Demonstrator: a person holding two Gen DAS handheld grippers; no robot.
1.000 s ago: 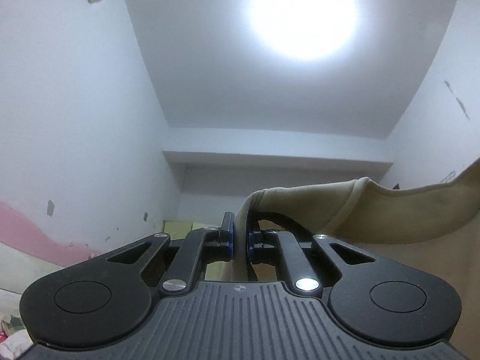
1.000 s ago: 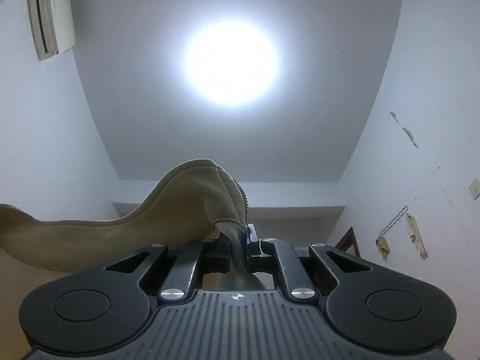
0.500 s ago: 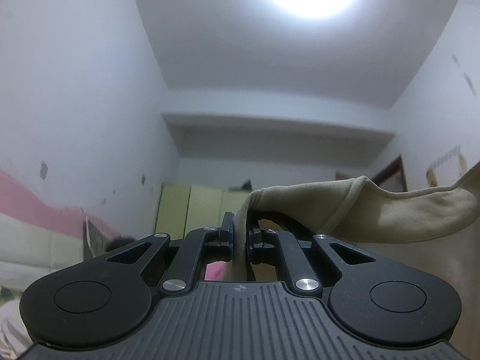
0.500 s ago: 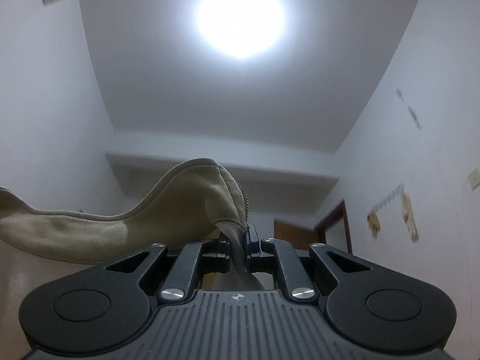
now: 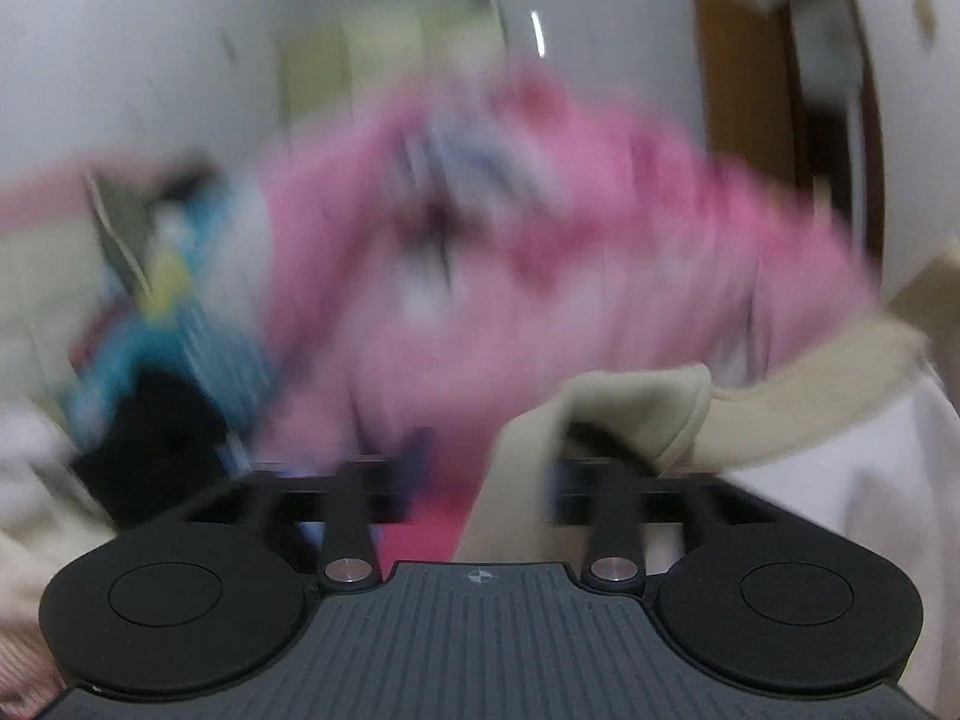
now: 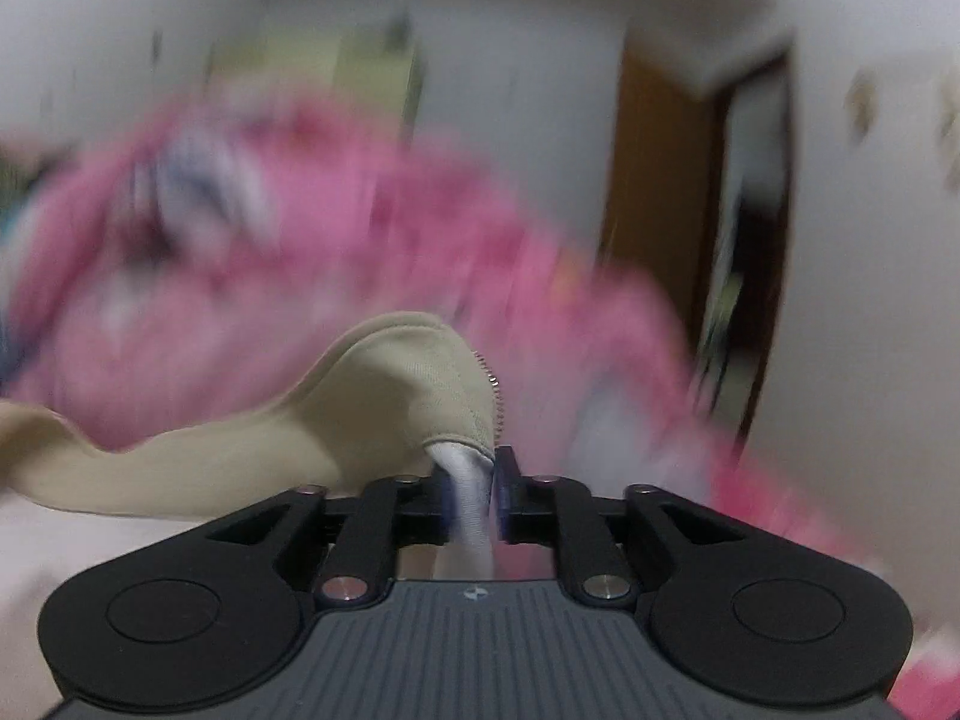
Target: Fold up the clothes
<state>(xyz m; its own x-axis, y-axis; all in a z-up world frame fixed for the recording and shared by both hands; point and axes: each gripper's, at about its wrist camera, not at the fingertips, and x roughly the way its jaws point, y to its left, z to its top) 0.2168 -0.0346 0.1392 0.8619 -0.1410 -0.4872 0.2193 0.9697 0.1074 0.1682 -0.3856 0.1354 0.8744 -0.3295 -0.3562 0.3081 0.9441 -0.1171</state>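
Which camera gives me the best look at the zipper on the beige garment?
The right wrist view. There the zipper runs down the edge of the beige garment, just above the right gripper, whose jaws are opening around a white fold. The left wrist view shows beige cloth, blurred, but no zipper.

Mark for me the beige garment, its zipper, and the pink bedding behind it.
Beige garment [image 6: 384, 396]: right wrist view, on the bunched fabric just above the jaws.
Zipper [image 6: 495, 399]: right wrist view, on the metal teeth along the garment's right edge.
Pink bedding [image 5: 600, 252]: left wrist view, on its blurred middle.
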